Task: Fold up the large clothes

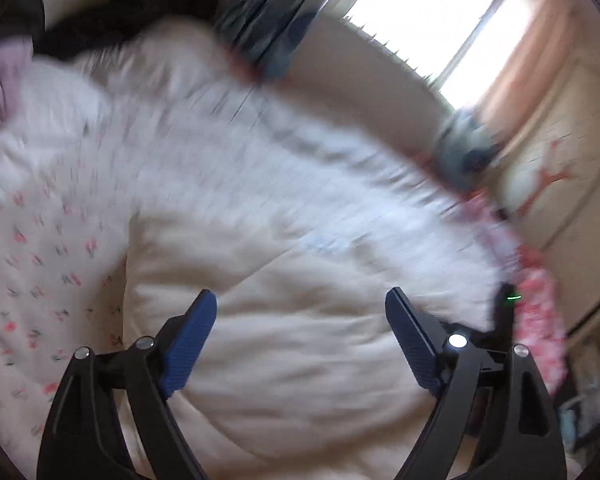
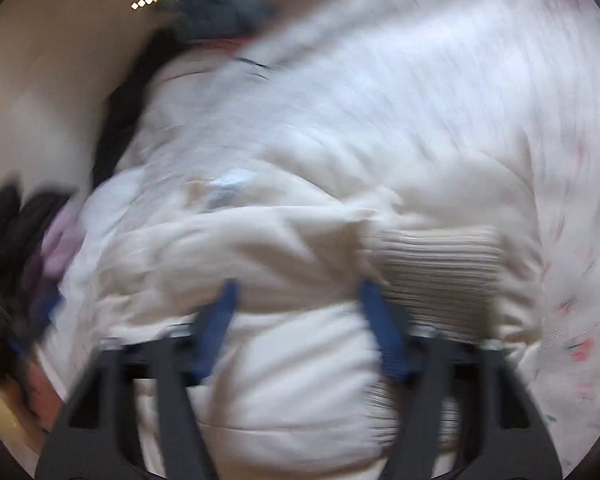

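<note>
1. Honestly both views are pretty smeared, but the main thing is clear: a big white puffy jacket (image 1: 284,208) is spread over the bed, on a white bed sheet (image 1: 40,280) printed with little pink-red flowers.
2. Left claw (image 1: 300,294): blue fingers (image 1: 188,340) spread wide apart with nothing pinched. It hangs over the cream, quilted part of the jacket nearest the camera, and I can't tell if the tips touch the fabric.
3. Right claw (image 2: 298,286): blurry, but its fingers (image 2: 216,328) also stand apart. A puffy bulge of the jacket (image 2: 300,140) sits between them. Can't tell if the pads actually press on it.
4. Just beside the right claw's right-hand finger lies a beige ribbed cuff (image 2: 432,264) on the jacket.
5. A small pale blue label (image 2: 232,184) shows further up the jacket in the right wrist view.
6. Toward the far left corner of the bed there's a heap of dark clothes (image 1: 140,12) and a lilac garment (image 1: 0,72) next to the jacket.
7. Along the bed's right edge hangs some pink flowery fabric (image 1: 540,320), and a bright window (image 1: 440,12) sits behind it.
</note>
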The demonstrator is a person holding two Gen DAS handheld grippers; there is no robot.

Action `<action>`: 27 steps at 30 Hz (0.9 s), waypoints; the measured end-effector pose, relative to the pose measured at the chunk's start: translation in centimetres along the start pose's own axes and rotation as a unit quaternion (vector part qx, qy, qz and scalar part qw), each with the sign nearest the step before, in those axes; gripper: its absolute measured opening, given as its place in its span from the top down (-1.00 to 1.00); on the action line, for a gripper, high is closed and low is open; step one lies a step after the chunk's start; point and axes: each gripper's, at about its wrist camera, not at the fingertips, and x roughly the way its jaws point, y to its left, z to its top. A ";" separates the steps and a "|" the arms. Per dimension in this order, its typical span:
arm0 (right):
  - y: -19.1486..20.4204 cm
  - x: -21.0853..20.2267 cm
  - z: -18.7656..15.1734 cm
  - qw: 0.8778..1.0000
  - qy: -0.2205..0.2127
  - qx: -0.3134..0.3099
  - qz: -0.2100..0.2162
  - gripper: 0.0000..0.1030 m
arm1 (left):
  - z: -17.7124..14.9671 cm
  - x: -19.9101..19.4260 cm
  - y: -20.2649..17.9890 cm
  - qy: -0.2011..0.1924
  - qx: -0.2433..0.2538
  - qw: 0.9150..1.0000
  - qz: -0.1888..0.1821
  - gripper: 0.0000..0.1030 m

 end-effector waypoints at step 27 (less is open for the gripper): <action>1.7 -0.1 2.3 0.994 0.018 -0.084 -0.060 -0.45 | -4.4 0.6 4.6 0.031 -0.040 0.998 0.045 -0.86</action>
